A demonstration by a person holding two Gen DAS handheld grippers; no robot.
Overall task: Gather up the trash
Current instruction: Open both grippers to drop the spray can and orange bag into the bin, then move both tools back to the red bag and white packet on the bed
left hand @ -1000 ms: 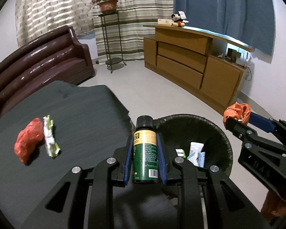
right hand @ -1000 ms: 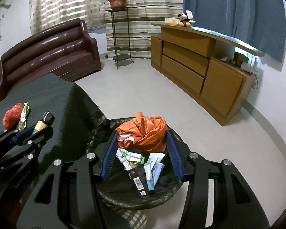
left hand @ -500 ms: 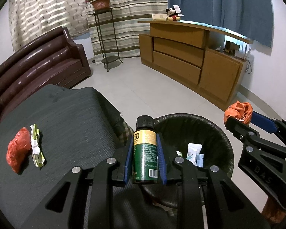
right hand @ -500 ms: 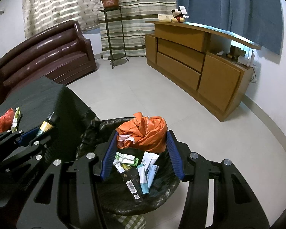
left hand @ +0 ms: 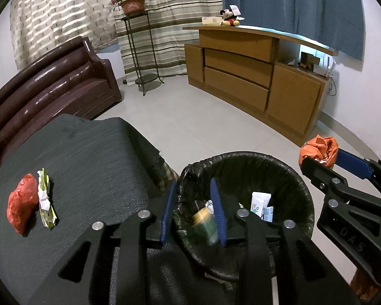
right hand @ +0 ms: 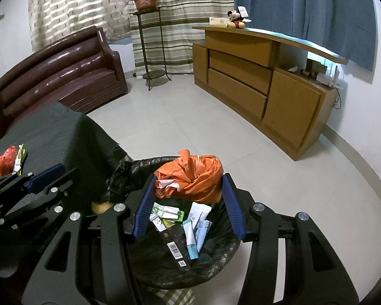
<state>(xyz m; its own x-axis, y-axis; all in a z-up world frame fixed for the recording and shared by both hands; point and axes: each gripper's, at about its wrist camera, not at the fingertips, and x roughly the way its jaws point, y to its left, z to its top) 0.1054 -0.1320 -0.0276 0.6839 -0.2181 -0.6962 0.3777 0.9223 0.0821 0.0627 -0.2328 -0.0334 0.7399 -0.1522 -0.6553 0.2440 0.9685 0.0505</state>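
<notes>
Trash bin (left hand: 302, 190): crinkly black plastic liner, slight sheen. Table cover (left hand: 94, 167): dark matt cloth, rough weave. Orange bag (right hand: 198, 178): thin crumpled plastic, semi-glossy. Red wad (left hand: 21, 203) at tabletop's left edge: shiny plastic; wrapper (left hand: 45, 203) beside it: creased paper or foil. Gripper bodies matt black plastic, blue rubbery pads (left hand: 167, 211), bright metal screws. Sofa (left hand: 45, 86): glossy leather-like. Cabinet (left hand: 254, 76): smooth wood. Floor (left hand: 190, 122): smooth tile.

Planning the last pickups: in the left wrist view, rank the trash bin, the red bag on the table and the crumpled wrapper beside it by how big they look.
1. Trash bin, by far the largest.
2. Red bag.
3. Crumpled wrapper, about as long as the bag but much thinner.
The bin sits nearer the camera, so its lead is partly exaggerated.
</notes>
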